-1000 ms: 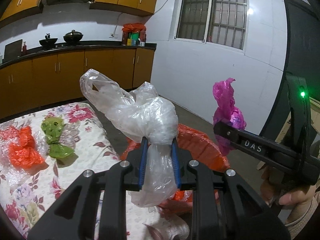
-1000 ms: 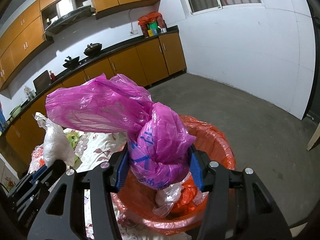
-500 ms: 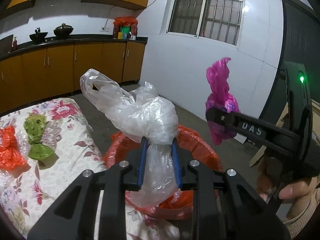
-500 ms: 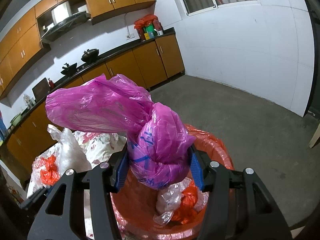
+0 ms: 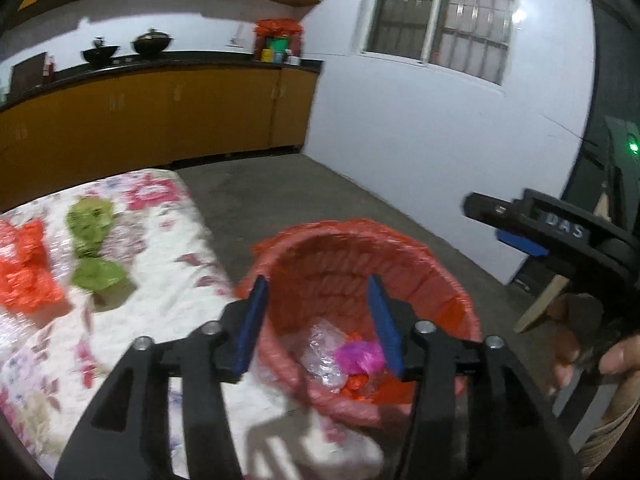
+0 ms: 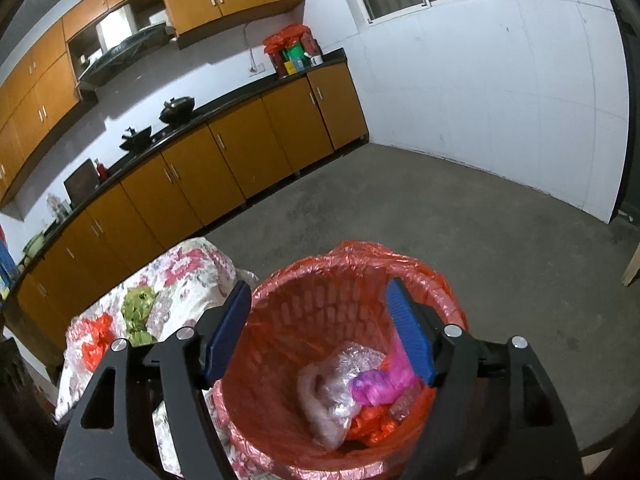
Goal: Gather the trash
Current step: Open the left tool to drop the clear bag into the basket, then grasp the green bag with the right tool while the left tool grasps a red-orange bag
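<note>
A red-lined trash basket (image 5: 448,276) (image 6: 280,296) stands on the floor beside the table. Inside it lie a clear plastic bag (image 5: 320,340) (image 6: 332,392), a pink bag (image 5: 358,356) (image 6: 378,386) and red scraps (image 6: 370,420). My left gripper (image 5: 318,320) is open and empty above the basket. My right gripper (image 6: 322,332) is open and empty above the basket; it also shows at the right of the left wrist view (image 5: 508,224). A green bag (image 5: 94,248) (image 6: 138,314) and a red bag (image 5: 24,268) (image 6: 94,340) lie on the table.
The table has a floral cloth (image 5: 168,240) (image 6: 192,276) and sits left of the basket. Orange cabinets (image 6: 240,152) with a dark counter run along the far wall. Grey concrete floor (image 6: 460,220) lies beyond the basket.
Both grippers have opened. The clear bag has dropped from the left one and the pink bag from the right one; both now lie in the basket.
</note>
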{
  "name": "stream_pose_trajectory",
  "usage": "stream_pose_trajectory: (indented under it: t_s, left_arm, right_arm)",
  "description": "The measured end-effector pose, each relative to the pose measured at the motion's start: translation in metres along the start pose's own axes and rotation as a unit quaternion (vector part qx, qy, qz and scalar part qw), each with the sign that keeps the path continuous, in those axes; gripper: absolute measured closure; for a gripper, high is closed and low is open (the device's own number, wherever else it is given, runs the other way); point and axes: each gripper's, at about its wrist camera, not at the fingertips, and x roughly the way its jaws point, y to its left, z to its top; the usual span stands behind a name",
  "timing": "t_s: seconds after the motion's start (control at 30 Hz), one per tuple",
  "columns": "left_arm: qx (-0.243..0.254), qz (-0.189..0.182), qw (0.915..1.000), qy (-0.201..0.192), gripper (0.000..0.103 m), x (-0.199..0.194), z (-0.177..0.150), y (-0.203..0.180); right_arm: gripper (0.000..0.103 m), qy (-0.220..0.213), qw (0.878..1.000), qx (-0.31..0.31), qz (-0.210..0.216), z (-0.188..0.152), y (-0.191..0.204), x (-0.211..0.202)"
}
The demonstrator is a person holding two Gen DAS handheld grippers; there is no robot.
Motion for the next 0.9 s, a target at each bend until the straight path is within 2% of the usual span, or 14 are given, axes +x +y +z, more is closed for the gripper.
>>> stream_pose_trajectory:
  t_s: [0.13, 0.4, 0.5, 0.73, 0.9]
  left_arm:
    - [-0.010, 0.047, 0.9988, 0.002, 0.036, -0.010, -0.005, 0.021]
    - [-0.033, 0.139, 0.9897, 0.005, 0.031, -0.045, -0.022, 0.078]
    - [-0.057, 0.168, 0.9841, 0.007, 0.031, -0.059, -0.029, 0.105]
    - [-0.099, 0.225, 0.9694, 0.005, 0.031, -0.088, -0.043, 0.155]
    - [-0.117, 0.260, 0.9584, -0.009, 0.031, -0.104, -0.045, 0.179]
  right_arm:
    - [0.033, 0.004, 1.000, -0.026, 0.003, -0.004, 0.012, 0.000]
    - [0.027, 0.011, 0.997, -0.079, 0.024, -0.009, 0.051, 0.005]
    - [0.023, 0.016, 0.995, -0.093, 0.035, -0.013, 0.067, 0.007]
    - [0.023, 0.031, 0.988, -0.132, 0.068, -0.022, 0.106, 0.014]
    - [0.024, 0.036, 0.978, -0.180, 0.100, -0.029, 0.155, 0.022]
